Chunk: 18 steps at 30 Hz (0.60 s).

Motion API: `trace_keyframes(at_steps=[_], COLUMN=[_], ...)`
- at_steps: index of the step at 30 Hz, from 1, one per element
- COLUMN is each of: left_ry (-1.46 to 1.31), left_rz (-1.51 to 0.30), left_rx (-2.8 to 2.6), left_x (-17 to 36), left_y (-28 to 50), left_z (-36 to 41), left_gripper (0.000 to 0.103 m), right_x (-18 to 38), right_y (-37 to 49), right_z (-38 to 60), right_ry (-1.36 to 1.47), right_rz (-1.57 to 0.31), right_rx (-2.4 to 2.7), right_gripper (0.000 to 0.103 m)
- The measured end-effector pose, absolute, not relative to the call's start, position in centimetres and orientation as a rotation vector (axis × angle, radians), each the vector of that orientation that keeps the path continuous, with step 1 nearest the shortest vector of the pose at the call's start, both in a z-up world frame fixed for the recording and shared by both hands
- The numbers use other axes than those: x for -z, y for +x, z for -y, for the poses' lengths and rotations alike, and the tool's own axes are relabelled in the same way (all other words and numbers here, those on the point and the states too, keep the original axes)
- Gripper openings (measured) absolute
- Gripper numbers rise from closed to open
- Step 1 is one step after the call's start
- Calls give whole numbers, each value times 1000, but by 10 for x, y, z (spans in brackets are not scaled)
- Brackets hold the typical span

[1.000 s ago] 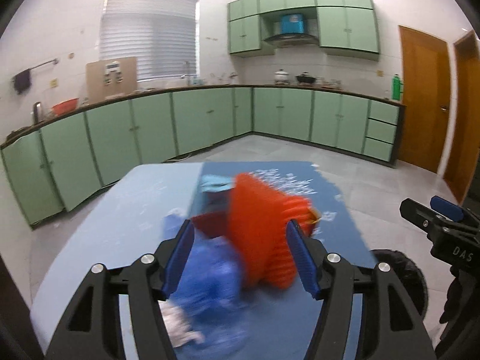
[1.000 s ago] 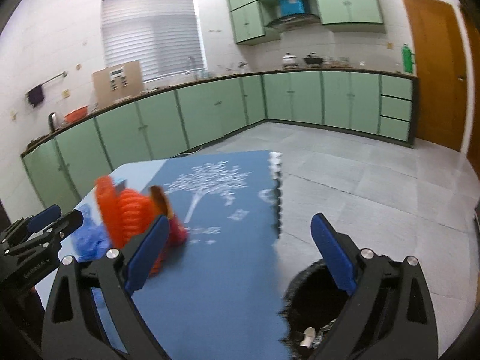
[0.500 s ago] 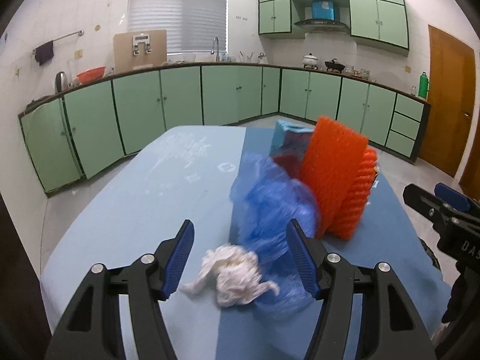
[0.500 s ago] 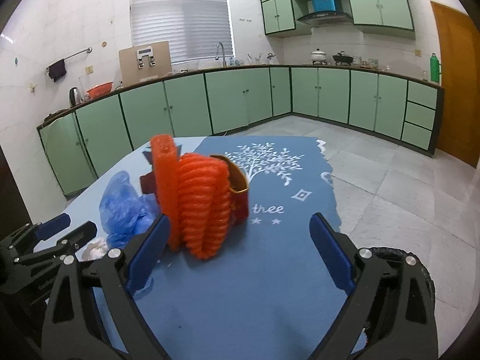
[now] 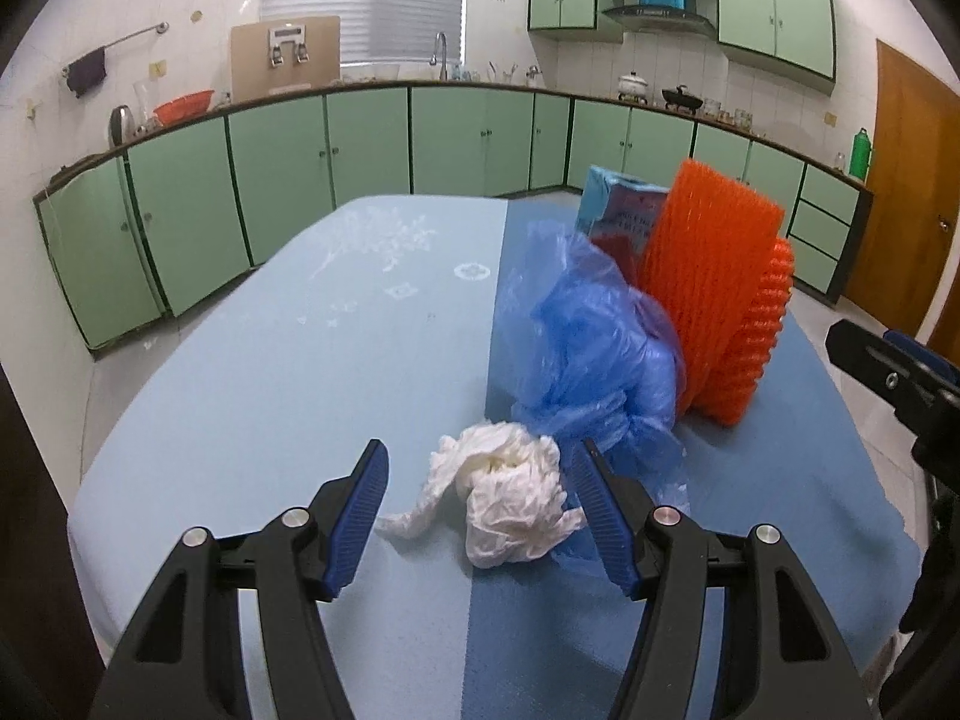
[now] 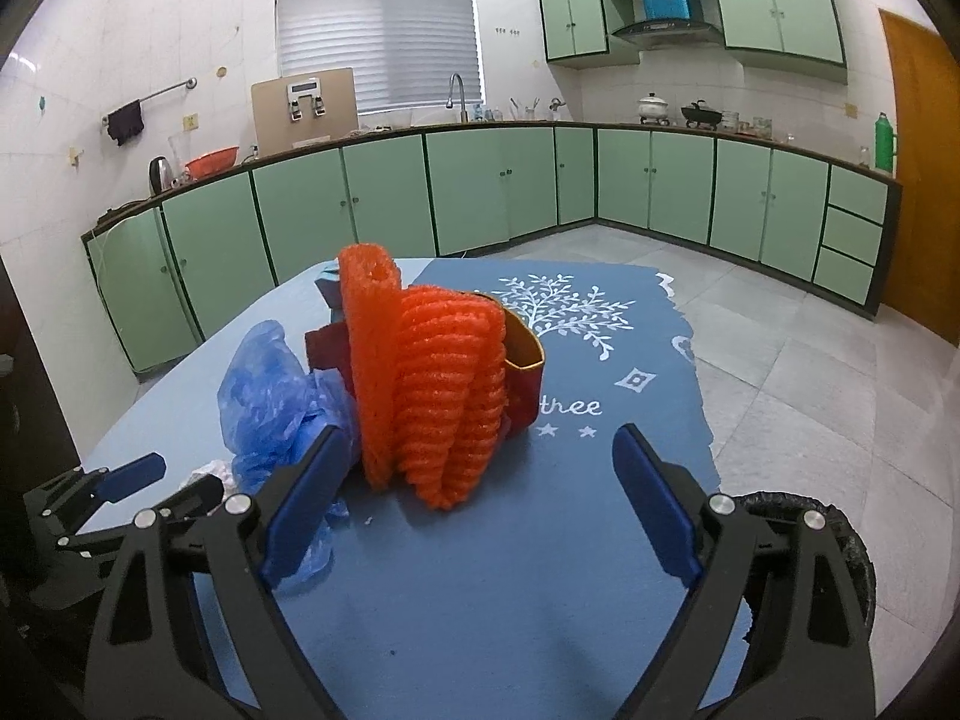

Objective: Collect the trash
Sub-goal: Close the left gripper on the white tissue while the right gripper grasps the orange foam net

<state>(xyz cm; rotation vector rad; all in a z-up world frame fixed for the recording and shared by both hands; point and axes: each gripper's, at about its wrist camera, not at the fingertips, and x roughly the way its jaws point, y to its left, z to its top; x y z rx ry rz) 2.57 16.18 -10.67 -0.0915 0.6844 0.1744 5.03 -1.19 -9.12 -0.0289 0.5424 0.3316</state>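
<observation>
crumpled white tissue [image 5: 510,492] between open left jaws, untouched

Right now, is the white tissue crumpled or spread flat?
Crumpled: the white tissue is bunched into a wrinkled ball with one twisted tail, on the table.

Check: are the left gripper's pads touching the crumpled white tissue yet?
Apart. The left wrist view shows bare tabletop between the left gripper's pads and the crumpled white tissue on both sides.

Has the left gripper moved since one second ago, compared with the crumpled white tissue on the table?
Yes. The left gripper has come back and down toward the near end of the table: its open fingers now flank the white tissue, where earlier they framed the orange foam netting.
</observation>
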Motion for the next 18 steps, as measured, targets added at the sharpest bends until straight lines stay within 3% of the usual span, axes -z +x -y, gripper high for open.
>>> trace_keyframes(at_steps=[4, 10, 15, 16, 18], left_ry=[-101, -123, -141, -146, -160], left_rz=[-717, -733, -704, -696, -673], left_rx=[-166, -135, -146, -150, -160], left_x=[116, 119, 113, 111, 104], left_y=[28, 30, 24, 23, 20], left_z=[-167, -168, -171, -172, -176], left_gripper=[55, 27, 15, 5, 5], right_x=[94, 99, 101, 101, 100], right_y=[51, 52, 53, 54, 56], right_z=[11, 8, 6, 6, 5], right_ry=[-30, -34, -38, -38, -35], right_rz=[-551, -572, -580, -581, -581], right_rx=[-335, -349, -366, -367, -369], right_gripper=[86, 85, 81, 81, 80])
